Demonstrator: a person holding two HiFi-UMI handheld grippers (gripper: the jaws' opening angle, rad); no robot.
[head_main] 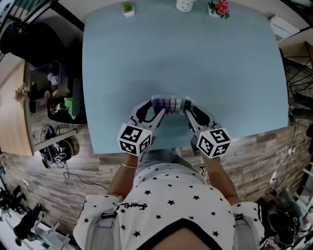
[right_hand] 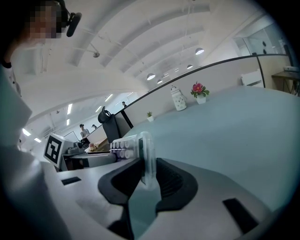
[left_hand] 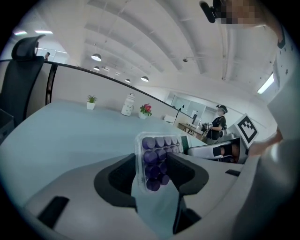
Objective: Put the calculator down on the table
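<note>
The calculator (head_main: 169,104), a pale clear-cased slab with rows of purple keys, is held between both grippers over the near part of the light blue table (head_main: 205,63). My left gripper (head_main: 155,110) is shut on its left end, and my right gripper (head_main: 189,110) is shut on its right end. In the left gripper view the calculator (left_hand: 157,157) stands between the dark pads (left_hand: 119,176), keys facing the camera. The right gripper view shows the calculator (right_hand: 142,150) edge-on in the jaws. Whether it touches the tabletop I cannot tell.
Along the table's far edge stand a small green plant (head_main: 128,9), a white jar (head_main: 185,5) and a pot of red flowers (head_main: 218,8). The table's front edge (head_main: 171,145) lies just under my hands. Cluttered shelves and cables (head_main: 54,102) lie to the left on the wooden floor.
</note>
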